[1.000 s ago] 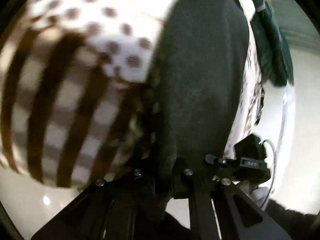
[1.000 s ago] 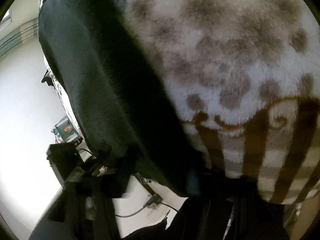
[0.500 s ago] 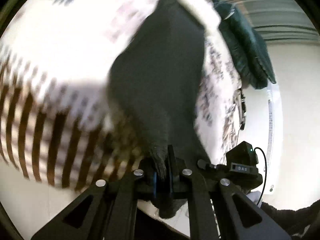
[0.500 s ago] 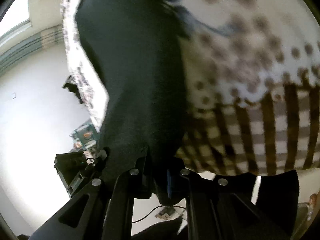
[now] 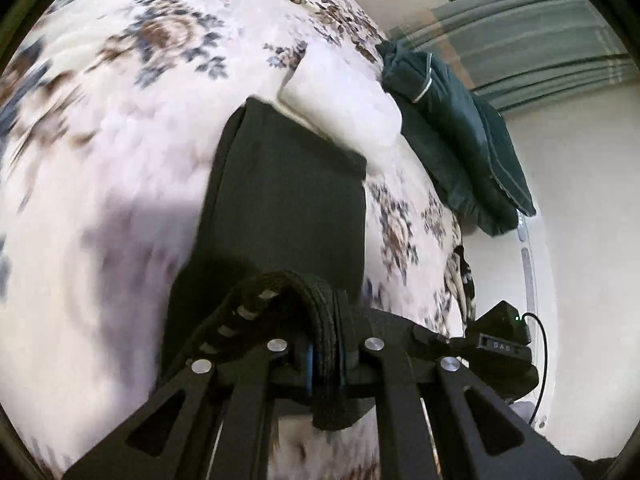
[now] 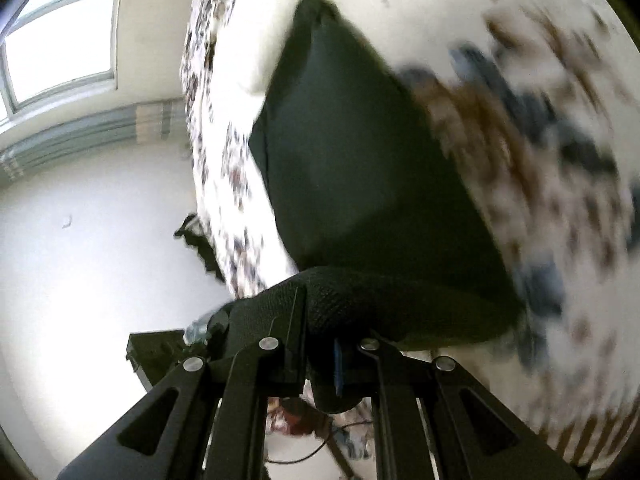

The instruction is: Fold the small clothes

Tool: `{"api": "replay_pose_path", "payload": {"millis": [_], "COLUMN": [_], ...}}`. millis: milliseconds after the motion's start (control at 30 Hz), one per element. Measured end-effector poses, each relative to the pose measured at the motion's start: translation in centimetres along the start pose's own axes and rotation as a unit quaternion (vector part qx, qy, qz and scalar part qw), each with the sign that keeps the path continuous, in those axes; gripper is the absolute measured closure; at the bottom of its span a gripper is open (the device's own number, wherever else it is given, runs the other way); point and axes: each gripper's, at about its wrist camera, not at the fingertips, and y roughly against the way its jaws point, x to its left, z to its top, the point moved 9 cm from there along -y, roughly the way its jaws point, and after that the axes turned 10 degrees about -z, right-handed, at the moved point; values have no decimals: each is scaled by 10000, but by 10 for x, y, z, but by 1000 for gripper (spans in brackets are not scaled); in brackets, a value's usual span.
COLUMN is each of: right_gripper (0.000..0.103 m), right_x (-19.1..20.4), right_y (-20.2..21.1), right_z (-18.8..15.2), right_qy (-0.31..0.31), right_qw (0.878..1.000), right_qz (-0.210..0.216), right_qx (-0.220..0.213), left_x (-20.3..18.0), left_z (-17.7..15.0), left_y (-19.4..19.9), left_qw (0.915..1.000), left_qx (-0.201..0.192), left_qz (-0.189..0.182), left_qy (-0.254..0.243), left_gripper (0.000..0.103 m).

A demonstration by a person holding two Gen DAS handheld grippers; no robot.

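Note:
A small black garment (image 5: 288,208) lies spread on a floral bedspread (image 5: 120,128). Its near hem is lifted and curls over toward its far part. My left gripper (image 5: 326,356) is shut on one corner of that hem. My right gripper (image 6: 324,356) is shut on the other corner, and the black garment (image 6: 360,168) stretches away from it across the bedspread (image 6: 540,140). The far edge of the garment rests against a white folded cloth (image 5: 340,104).
A dark green jacket (image 5: 460,140) lies at the far edge of the bed. The white folded cloth also shows in the right wrist view (image 6: 256,40). A black device with a cable (image 5: 500,344) sits beside the bed. White floor (image 6: 100,240) lies left of the bed.
Both grippers have moved forward over the bed with the garment's hem. The striped and dotted bedspread border has left view, and the floral middle and the garment's whole length now show.

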Motion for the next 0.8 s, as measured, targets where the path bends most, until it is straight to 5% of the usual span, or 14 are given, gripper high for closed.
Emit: {"api": "replay_pose_path", "payload": {"millis": [267, 400, 467, 533, 567, 700, 800], "right_gripper": [93, 90, 88, 83, 77, 58, 55], "right_x": [28, 35, 36, 40, 41, 40, 41], "right_y": [-31, -53, -64, -75, -79, -81, -72], "right_z": [133, 188, 212, 235, 242, 257, 268], "right_qy": [-72, -276, -486, -679, -712, -765, -764], "right_qw": [9995, 9991, 9983, 9974, 9972, 9969, 9971], "right_qz": [-240, -300, -313, -246, -221, -109, -22], "right_qx": [-169, -109, -6, 72, 115, 154, -64], "left_x": [27, 52, 61, 63, 64, 71, 71], "left_z": [92, 127, 141, 154, 161, 177, 176], "left_y": [-53, -83, -91, -92, -91, -88, -83], "left_qw": [9999, 9986, 9979, 9975, 9966, 9948, 9969], "left_qx": [64, 220, 181, 22, -92, -240, -196], "left_qz": [113, 80, 45, -61, -191, -249, -80], "left_qy": [19, 476, 625, 703, 793, 955, 764], "left_gripper": [97, 94, 80, 41, 36, 35, 35]}}
